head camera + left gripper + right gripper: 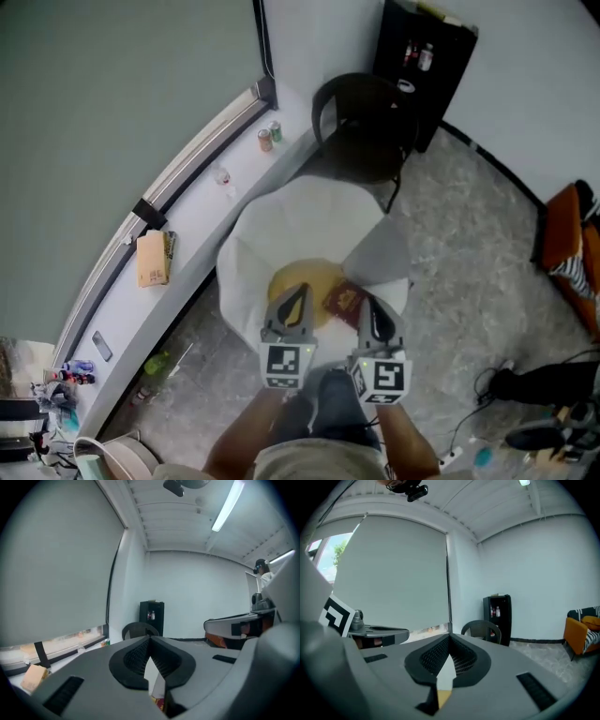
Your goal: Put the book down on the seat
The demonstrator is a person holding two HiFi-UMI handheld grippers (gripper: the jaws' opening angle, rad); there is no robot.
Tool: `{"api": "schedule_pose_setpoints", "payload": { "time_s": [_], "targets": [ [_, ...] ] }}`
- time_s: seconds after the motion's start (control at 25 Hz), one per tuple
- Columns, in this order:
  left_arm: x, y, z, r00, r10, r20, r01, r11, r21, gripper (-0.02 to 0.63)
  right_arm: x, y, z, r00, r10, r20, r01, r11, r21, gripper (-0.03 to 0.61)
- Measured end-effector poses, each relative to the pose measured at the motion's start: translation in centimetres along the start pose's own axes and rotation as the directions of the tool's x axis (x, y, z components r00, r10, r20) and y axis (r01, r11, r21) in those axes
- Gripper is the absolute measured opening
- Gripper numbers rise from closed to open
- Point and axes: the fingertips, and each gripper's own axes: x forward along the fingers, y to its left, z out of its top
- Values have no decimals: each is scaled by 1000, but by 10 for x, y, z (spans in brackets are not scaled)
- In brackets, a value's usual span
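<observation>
Left gripper (296, 298) hovers over the yellow pad (300, 277), jaws pressed together, empty. The book (344, 301) lies on the seat (291, 220), half on that pad. Right gripper (371, 309) sits just beside it, jaws also together on nothing. A nudge there could slide it off the near edge. Only the head view shows the book whole (the left gripper view catches a red sliver, probably the book).

Right gripper (449, 640): jaws together, tips meeting. Beyond: black chair (482, 630), black cabinet (498, 616), orange sofa (580, 637). Left: left gripper (370, 633).

Office-like break room is indicated. A black plastic chair (366, 141), a tall black cabinet (422, 70) and a fluorescent ceiling tube (228, 506) are noted.
</observation>
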Motion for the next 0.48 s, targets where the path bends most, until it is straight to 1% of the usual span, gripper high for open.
{"api": "schedule_pose_setpoints", "payload": {
  "time_s": [0.12,0.28,0.48],
  "targets": [
    [-28,5,29,1000,-2,30,1,1000,29,7,-23,12,29,999,-10,45,11,1000,-23,5],
    [-51,-4,60,997,-17,78,13,999,51,6,-44,19,59,996,-9,89,13,999,-41,6],
    [-64,-8,90,990,-48,130,37,996,84,6,-48,37,93,989,-5,148,15,998,-66,5]
  ]
}}
